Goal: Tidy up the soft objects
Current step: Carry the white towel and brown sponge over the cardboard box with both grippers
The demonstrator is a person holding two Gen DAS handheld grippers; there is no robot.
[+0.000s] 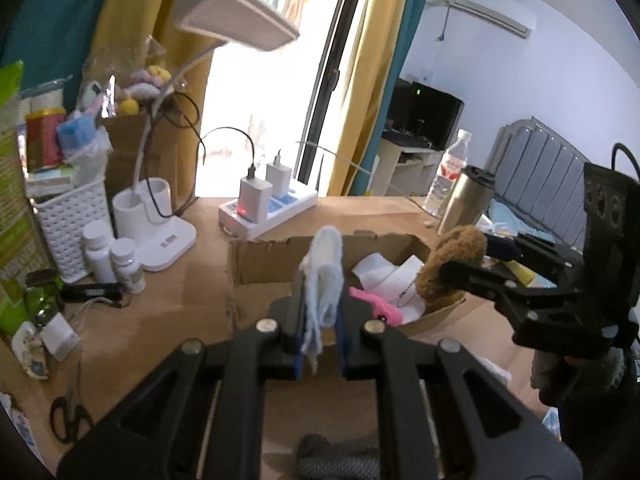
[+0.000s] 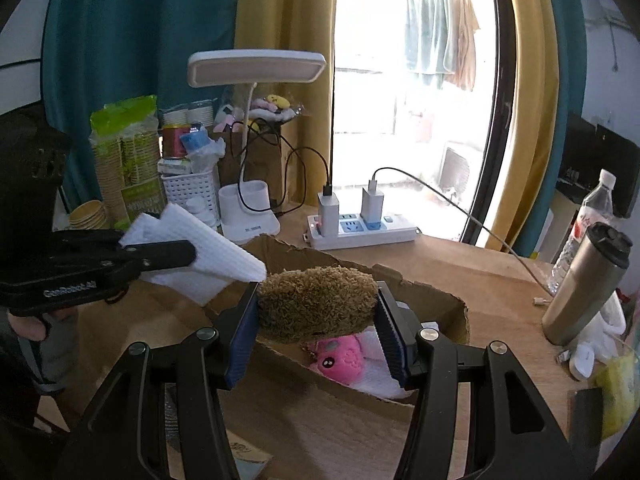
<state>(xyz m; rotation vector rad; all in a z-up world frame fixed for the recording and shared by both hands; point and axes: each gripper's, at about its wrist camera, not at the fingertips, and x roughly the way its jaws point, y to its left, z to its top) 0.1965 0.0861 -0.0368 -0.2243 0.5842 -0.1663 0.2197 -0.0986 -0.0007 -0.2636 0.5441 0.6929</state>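
Note:
My left gripper [image 1: 320, 280] is shut on a stack of white sponge cloths [image 1: 324, 276], held edge-up just in front of the open cardboard box [image 1: 280, 256]. In the right wrist view the same left gripper [image 2: 188, 258] holds the sponge cloths [image 2: 216, 264] over the box's left rim. My right gripper [image 2: 317, 294] is shut on a brown fuzzy plush [image 2: 312, 312] above the box [image 2: 440, 300]. From the left wrist view, the right gripper [image 1: 468, 258] and the plush [image 1: 448, 268] hang over the box's right corner. A pink plush [image 2: 344, 360] and white sheets [image 2: 376, 384] lie inside.
Behind the box stand a white power strip [image 2: 360, 232] with chargers and a white desk lamp [image 2: 248, 224]. A steel tumbler [image 2: 584, 284] and a water bottle [image 2: 588, 220] are at the right. A white basket [image 1: 68, 224], pill bottles [image 1: 112, 256] and scissors [image 1: 68, 416] sit at the left.

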